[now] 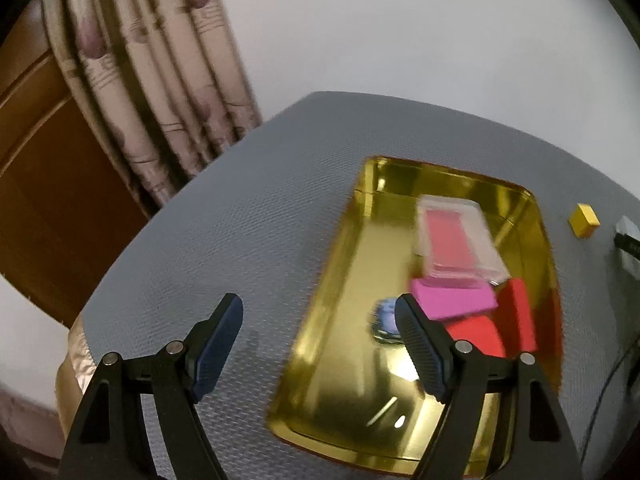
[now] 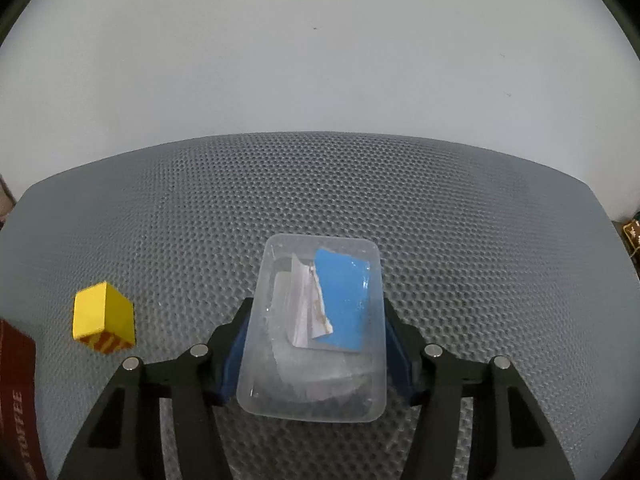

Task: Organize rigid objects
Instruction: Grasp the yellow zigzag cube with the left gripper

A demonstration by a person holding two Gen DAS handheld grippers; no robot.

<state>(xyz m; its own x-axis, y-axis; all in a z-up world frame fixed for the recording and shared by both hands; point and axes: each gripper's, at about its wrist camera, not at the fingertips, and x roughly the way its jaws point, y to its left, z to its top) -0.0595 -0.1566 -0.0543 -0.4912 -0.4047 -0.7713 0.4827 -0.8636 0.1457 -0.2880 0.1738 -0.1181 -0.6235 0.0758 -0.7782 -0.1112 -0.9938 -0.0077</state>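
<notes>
Grey mat [image 2: 460, 220]: gold tray [image 1: 352, 264], yellow cube [image 2: 102, 316].

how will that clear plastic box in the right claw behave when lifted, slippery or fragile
The clear plastic box looks smooth and glossy, so it may slip between the right claw pads. It probably weighs little: only a blue card and paper show inside. Its thin walls might flex under a hard squeeze.

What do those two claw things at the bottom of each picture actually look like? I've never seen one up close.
Both look alike. The left gripper and the right gripper each have two black plastic arms shaped like angular brackets with triangular cut-outs. Round silver pins mark the joints. Each arm ends in a dark blue finger pad with a fine ribbed, textured face. No cables, labels or sleeves show on them.
</notes>
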